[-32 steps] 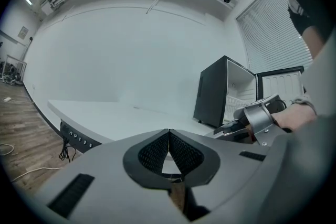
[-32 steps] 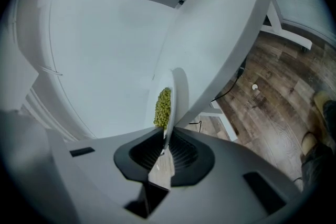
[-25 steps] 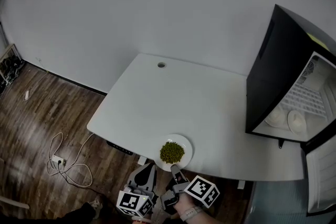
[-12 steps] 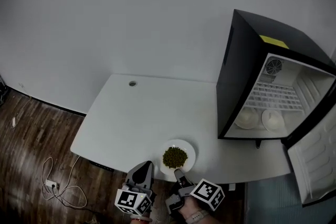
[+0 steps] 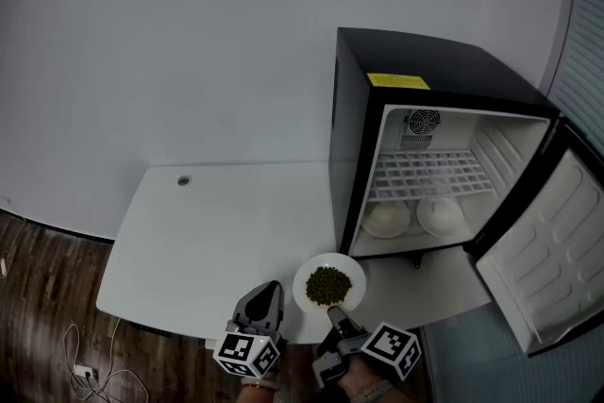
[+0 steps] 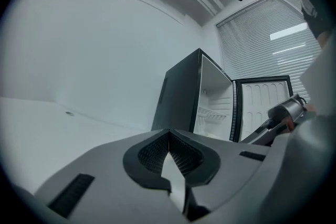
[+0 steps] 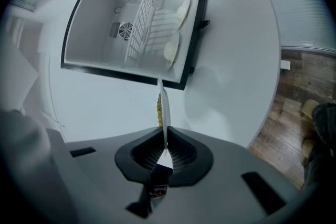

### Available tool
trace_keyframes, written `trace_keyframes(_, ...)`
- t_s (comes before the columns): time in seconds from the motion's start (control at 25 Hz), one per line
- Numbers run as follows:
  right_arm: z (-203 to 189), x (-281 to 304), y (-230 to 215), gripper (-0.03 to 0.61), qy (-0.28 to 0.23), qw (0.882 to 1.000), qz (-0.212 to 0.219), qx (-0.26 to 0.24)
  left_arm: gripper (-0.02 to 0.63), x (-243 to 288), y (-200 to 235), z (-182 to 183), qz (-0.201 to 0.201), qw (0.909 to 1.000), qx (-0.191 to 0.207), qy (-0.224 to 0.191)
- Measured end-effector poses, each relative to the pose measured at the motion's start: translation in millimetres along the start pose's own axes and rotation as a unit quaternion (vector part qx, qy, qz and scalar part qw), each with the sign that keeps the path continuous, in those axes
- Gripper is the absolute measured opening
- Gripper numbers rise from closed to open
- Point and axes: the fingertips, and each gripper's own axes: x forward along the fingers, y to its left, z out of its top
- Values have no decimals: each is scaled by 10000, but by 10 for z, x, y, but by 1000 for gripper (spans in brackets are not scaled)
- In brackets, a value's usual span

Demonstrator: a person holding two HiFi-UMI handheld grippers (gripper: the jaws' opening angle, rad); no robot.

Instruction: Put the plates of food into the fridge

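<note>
A white plate of green peas [image 5: 329, 284] hangs just in front of the open fridge [image 5: 429, 160], near the table's front edge. My right gripper [image 5: 333, 310] is shut on the plate's near rim. In the right gripper view the plate [image 7: 164, 107] shows edge-on, clamped between the jaws of the right gripper [image 7: 166, 145], with the peas [image 7: 158, 106] on its left side. My left gripper [image 5: 266, 290] hangs beside it on the left, shut with nothing in it; in its own view the left gripper [image 6: 168, 135] has its tips together. Two white plates [image 5: 387, 219] [image 5: 441, 216] sit on the fridge floor.
The fridge door [image 5: 545, 245] stands swung open to the right. A wire shelf [image 5: 429, 175] spans the fridge above the two plates. The white table [image 5: 217, 226] stretches left of the fridge, with a cable hole [image 5: 184, 180] at its back. Wooden floor [image 5: 38, 297] lies below on the left.
Both grippers have swung to the right toward the fridge and risen a little, the right one carrying the plate of peas. The fridge interior now faces me.
</note>
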Motion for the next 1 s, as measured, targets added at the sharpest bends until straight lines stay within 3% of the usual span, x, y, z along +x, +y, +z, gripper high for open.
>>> trace_keyframes(0.28, 498, -251, 225, 15, -333, 9993, 113, 79, 8, 629, -343, 143, -385, 9992, -50, -16)
trace_keyframes(0.64, 993, -532, 578, 16, -573, 9978, 335, -12, 8, 1231, -448, 296, -468, 9988, -137, -46)
trace_keyframes(1.0, 1332, -545, 941, 16, -725, 9956, 567, -168, 8, 1476, -527, 401, -507, 9986, -121, -29)
